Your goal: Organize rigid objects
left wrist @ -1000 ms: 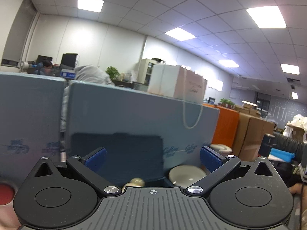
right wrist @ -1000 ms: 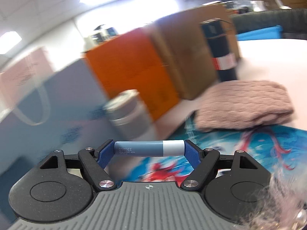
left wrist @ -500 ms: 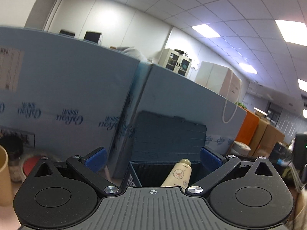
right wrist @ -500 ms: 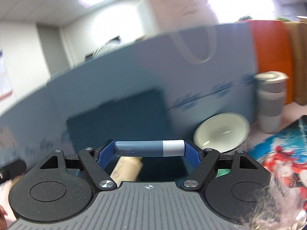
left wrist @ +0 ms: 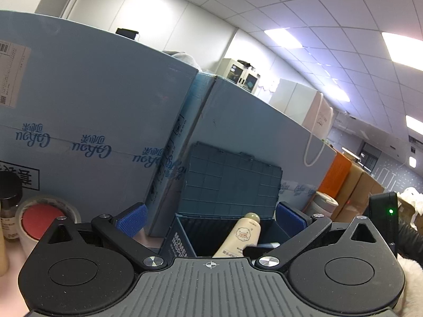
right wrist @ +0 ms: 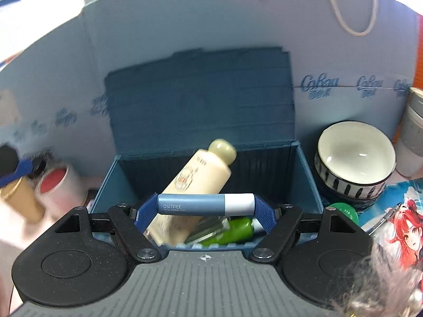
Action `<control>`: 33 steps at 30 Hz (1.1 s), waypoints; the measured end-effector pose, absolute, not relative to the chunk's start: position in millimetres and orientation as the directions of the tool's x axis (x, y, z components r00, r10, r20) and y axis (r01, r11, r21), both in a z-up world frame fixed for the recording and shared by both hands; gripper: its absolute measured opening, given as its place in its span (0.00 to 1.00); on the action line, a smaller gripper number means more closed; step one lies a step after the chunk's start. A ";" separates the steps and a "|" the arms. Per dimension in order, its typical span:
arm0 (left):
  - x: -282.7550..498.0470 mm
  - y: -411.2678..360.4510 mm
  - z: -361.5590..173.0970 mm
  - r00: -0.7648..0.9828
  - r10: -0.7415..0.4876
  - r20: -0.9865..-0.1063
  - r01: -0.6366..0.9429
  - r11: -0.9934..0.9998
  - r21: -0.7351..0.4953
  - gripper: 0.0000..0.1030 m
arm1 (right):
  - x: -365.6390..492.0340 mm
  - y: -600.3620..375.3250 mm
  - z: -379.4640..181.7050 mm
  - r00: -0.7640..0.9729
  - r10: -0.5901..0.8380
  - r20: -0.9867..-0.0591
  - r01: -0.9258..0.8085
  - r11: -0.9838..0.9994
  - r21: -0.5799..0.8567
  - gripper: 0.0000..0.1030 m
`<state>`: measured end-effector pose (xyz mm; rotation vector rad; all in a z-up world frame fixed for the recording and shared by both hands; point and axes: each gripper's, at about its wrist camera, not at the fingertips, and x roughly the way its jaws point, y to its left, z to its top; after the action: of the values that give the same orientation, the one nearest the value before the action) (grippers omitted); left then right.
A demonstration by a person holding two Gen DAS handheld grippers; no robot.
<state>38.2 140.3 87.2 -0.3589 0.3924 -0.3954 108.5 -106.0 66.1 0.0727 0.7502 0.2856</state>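
Note:
My right gripper [right wrist: 205, 207] is shut on a blue and white tube [right wrist: 201, 204], held crosswise just above the front of an open dark blue storage box [right wrist: 306, 174]. Inside the box lie a cream bottle [right wrist: 201, 173] leaning toward the back and a green tube [right wrist: 232, 231]. The box lid [right wrist: 201, 97] stands upright behind. My left gripper [left wrist: 210, 218] is open and empty, facing the same box [left wrist: 179, 237] from the left, with the cream bottle [left wrist: 240, 235] showing between its fingers.
Tall light blue cartons [left wrist: 92, 121] wall off the back. A red-cored tape roll [left wrist: 39, 219] and a dark jar [left wrist: 9, 198] sit left of the box. A white bowl [right wrist: 354, 155], a green lid [right wrist: 346, 211] and a grey cup stack [right wrist: 412, 137] sit right of it.
My right gripper swung left with the tube from the pink cloth and mat and now hangs over the open box. My left gripper turned left and the box came into full view.

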 end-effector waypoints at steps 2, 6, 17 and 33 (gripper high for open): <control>38.8 139.8 86.5 0.851 -0.430 -0.301 0.295 0.866 -0.403 1.00 | 104.3 -105.9 60.9 0.669 0.302 -0.679 -0.248 0.952 0.179 0.73; 40.1 138.1 85.2 0.848 -0.429 -0.311 0.295 0.870 -0.395 1.00 | 105.4 -112.1 56.7 0.668 0.316 -0.674 -0.230 0.949 0.217 0.75; 43.2 136.1 81.7 0.838 -0.434 -0.331 0.298 0.872 -0.387 1.00 | 138.4 -110.9 55.1 0.709 0.327 -0.625 -0.133 0.932 0.337 0.84; 44.2 132.1 79.4 0.826 -0.445 -0.346 0.309 0.871 -0.381 1.00 | 118.1 -151.1 44.3 0.791 0.335 -0.512 0.071 0.781 0.621 0.36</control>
<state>44.2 132.1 79.4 -0.3189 0.4415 -0.4077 118.1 -151.1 44.3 0.6703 0.6532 0.1540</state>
